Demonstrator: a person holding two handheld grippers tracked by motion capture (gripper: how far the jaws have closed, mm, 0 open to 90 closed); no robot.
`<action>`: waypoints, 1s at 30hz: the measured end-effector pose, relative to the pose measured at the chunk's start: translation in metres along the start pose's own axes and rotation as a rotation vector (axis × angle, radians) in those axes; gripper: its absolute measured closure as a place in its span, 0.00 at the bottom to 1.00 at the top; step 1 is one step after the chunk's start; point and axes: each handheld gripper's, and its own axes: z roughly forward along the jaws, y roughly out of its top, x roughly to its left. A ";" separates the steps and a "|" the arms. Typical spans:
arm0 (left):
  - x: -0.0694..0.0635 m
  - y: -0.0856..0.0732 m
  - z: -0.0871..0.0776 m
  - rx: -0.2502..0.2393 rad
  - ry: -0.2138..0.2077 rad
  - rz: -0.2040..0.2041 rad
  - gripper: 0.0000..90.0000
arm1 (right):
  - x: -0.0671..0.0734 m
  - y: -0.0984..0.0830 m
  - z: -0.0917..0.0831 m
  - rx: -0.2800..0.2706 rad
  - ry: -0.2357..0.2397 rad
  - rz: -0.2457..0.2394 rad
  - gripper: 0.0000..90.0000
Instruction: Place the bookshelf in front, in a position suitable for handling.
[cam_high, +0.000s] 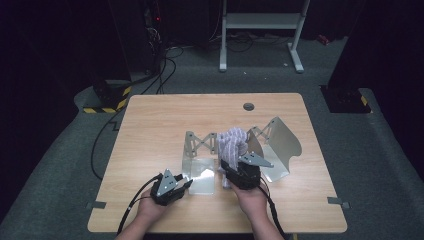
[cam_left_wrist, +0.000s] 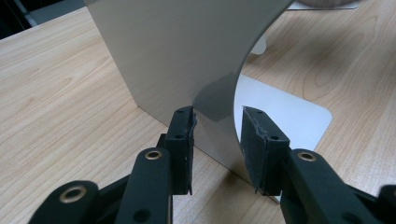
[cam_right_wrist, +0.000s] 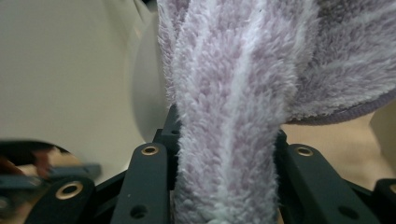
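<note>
A fluffy towel (cam_right_wrist: 233, 116), lilac with white stripes, hangs bunched at the centre of the high view over a metal rack (cam_high: 272, 137). The right gripper (cam_high: 235, 167) clamps a thick fold of it. The left gripper (cam_left_wrist: 217, 140) straddles the rack's upright plate (cam_left_wrist: 187, 56), unclenched.

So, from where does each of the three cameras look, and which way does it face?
High view: above the person's side, looking forward and down on the table; both forearms, left gripper and right gripper show.
Left gripper view: rides the left gripper, facing the upright metal plate between its jaws.
Right gripper view: rides the right gripper, facing the fluffy cloth in its jaws.
Shared: the high view also shows the cloth and plate.
</note>
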 end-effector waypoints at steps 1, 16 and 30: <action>0.000 0.000 0.000 0.000 0.000 0.001 0.72 | -0.002 -0.004 0.004 0.017 -0.006 0.003 0.72; 0.000 0.000 -0.001 0.002 -0.001 0.000 0.72 | -0.009 -0.035 0.040 0.223 -0.056 -0.066 0.72; 0.001 -0.001 0.001 0.011 -0.006 -0.004 0.70 | -0.001 -0.010 0.004 0.061 -0.058 -0.115 0.71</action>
